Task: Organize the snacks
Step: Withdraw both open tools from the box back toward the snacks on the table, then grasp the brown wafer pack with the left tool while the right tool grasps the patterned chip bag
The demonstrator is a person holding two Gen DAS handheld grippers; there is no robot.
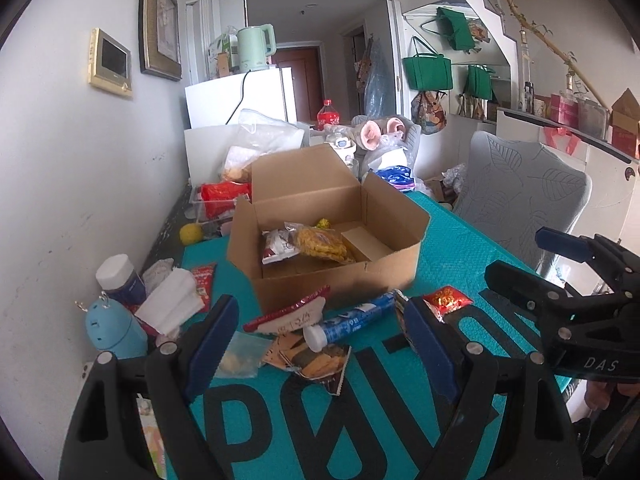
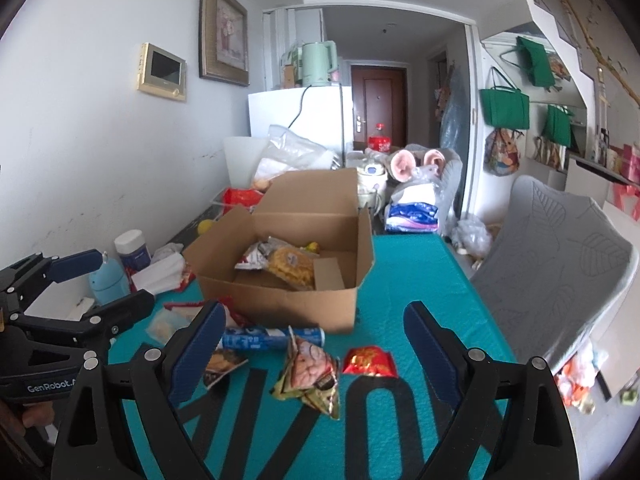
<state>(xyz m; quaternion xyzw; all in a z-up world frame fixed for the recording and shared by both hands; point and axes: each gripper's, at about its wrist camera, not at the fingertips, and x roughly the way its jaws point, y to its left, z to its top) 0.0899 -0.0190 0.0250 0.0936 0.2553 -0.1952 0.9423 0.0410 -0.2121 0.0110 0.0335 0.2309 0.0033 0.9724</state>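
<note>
Cluttered dining corner, teal mat (image 1: 452, 240) over the table, white wall alongside.

Left gripper (image 1: 320, 332): spread wide, nothing between the pads, tilted down over the near snack pile. Right gripper (image 2: 314, 340): likewise spread and empty, just beside the left one.

Directly ahead of the left gripper, between its fingers: blue tube (image 1: 352, 318) lying on its side, white cap toward the tool. Rigid, round, smooth; likely to roll or slip, so best pinched across the middle of the barrel. Resting partly on crumpled wrappers (image 1: 312, 360), thin and crackly, almost weightless.

Ahead of the right gripper, between its fingers: green crinkled packet (image 2: 310, 376), soft and puffy, probably light; safest taken at a sealed edge, not squeezed at the belly. Just beside it, small red packet (image 2: 368, 362), flat, glossy, slippery; a pinch at the crimped end advisable.

Beyond both tools: open cardboard box (image 1: 332, 284), flaps up, a yellow snack bag (image 1: 322, 244) and other packets already inside, room left over.
</note>
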